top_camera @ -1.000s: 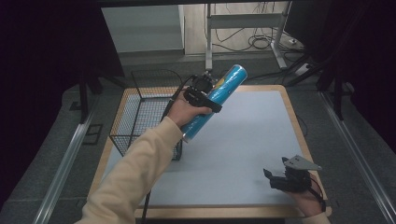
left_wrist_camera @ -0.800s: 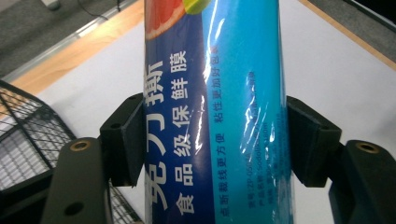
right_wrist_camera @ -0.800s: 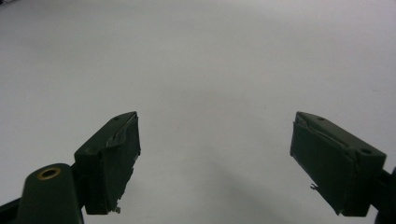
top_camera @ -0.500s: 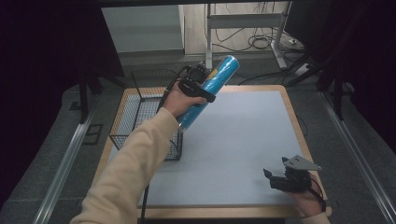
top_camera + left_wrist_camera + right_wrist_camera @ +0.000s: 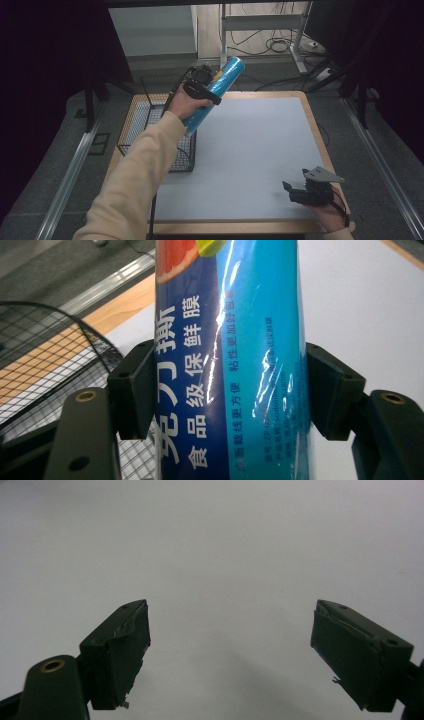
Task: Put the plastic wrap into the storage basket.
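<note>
Between my left gripper's (image 5: 227, 390) pads sits the blue cling-film tube (image 5: 216, 94), clamped and held tilted in the air above the wire basket's (image 5: 150, 131) near edge. Low on the white mat (image 5: 250, 150), my right gripper (image 5: 230, 655) rests with jaws spread wide, holding nothing.

open room: the grey mat (image 5: 250, 155) on the tabletop (image 5: 312, 125) lies bare from middle to far right edge.
left side: a wire basket (image 5: 150, 127) stands at the left edge, its walls blocking low passes.
above basket: the raised blue roll (image 5: 215, 95) and left tongs (image 5: 202, 90) slant over its right wall.
near right corner: the right tongs (image 5: 295, 192) sit there, spread wide.
</note>
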`<action>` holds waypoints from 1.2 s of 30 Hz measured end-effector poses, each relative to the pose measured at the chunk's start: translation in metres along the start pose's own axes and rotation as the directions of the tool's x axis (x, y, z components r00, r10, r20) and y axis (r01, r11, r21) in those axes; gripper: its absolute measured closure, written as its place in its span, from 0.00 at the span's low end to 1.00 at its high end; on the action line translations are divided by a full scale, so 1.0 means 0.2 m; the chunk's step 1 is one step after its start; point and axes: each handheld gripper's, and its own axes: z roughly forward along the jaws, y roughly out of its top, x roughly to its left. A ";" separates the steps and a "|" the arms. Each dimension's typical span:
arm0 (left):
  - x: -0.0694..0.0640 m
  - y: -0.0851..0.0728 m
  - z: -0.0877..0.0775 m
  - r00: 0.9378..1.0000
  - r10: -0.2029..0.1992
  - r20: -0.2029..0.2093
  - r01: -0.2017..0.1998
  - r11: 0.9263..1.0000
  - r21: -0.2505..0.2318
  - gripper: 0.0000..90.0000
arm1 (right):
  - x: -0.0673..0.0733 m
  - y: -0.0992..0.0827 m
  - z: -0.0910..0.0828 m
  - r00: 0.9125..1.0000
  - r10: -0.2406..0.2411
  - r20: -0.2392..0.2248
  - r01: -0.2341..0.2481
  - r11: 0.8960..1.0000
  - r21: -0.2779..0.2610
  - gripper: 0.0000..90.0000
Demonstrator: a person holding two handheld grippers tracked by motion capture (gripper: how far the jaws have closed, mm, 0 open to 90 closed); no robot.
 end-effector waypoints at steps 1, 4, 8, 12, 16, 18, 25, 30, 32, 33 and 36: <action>0.01 0.00 0.00 1.000 -0.002 -0.005 0.002 1.000 -0.002 0.35 | 0.00 0.00 0.00 1.000 0.000 0.000 0.000 1.000 0.000 0.18; 0.03 -0.02 0.00 1.000 -0.004 -0.005 0.004 1.000 0.000 0.35 | 0.00 0.00 0.00 1.000 -0.001 0.000 0.001 1.000 0.000 0.18; 0.07 -0.04 0.01 1.000 -0.014 -0.016 0.015 1.000 0.007 0.35 | 0.00 0.00 0.00 1.000 -0.001 0.000 0.001 1.000 0.000 0.18; 0.11 -0.06 0.01 0.999 -0.029 -0.030 0.030 1.000 0.009 0.35 | 0.00 0.00 0.00 1.000 0.000 0.001 0.000 1.000 0.000 0.18; 0.14 -0.08 0.02 0.998 -0.041 -0.039 0.042 0.999 0.013 0.35 | 0.00 0.00 0.00 1.000 -0.002 0.001 0.002 1.000 0.001 0.18; 0.16 -0.09 0.02 0.998 -0.044 -0.045 0.045 0.999 0.017 0.35 | 0.00 0.00 0.00 1.000 -0.001 0.001 0.001 1.000 0.002 0.18; 0.21 -0.12 0.02 0.995 -0.062 -0.075 0.064 0.998 0.026 0.35 | 0.00 0.00 0.00 1.000 0.001 0.002 -0.001 1.000 0.002 0.18; 0.25 -0.14 0.03 0.993 -0.071 -0.091 0.075 0.997 0.036 0.35 | 0.00 0.00 0.00 1.000 0.002 0.003 -0.002 1.000 0.002 0.18; 0.27 -0.15 0.04 0.993 -0.073 -0.096 0.077 0.996 0.042 0.35 | 0.00 0.00 0.00 1.000 0.003 0.003 -0.003 1.000 0.003 0.18; 0.28 -0.16 0.04 0.993 -0.073 -0.097 0.077 0.996 0.043 0.35 | 0.00 0.00 0.00 1.000 0.002 0.003 -0.002 1.000 0.003 0.18; 0.30 -0.17 0.05 0.991 -0.074 -0.108 0.079 0.996 0.046 0.35 | 0.00 0.00 0.01 1.000 0.003 0.003 -0.003 1.000 0.005 0.18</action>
